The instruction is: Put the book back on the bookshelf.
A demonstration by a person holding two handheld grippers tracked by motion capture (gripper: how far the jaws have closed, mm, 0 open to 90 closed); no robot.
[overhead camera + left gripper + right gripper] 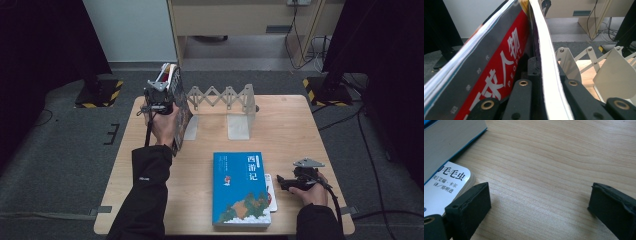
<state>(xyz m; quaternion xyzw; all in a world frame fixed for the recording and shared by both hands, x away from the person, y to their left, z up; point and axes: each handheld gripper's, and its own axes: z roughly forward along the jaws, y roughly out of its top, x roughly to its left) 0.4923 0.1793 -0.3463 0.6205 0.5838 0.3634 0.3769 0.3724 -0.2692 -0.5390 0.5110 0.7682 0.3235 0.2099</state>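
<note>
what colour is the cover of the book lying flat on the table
Blue, with white clouds along its lower edge: the book shows best in the high view.

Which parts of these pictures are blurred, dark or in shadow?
High view: corners dark, table evenly lit. Left gripper view: the magazine and white page edge are soft, too near the lens. Right gripper view: wood grain sharp; soft shadow beside the left jaw; blue book slightly blurred.

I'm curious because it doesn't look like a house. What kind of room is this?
Probably a lab or workroom set up for recording: a light wooden table on grey carpet, black stands with yellow-black striped bases, and loose cables by a beige cabinet.
</note>
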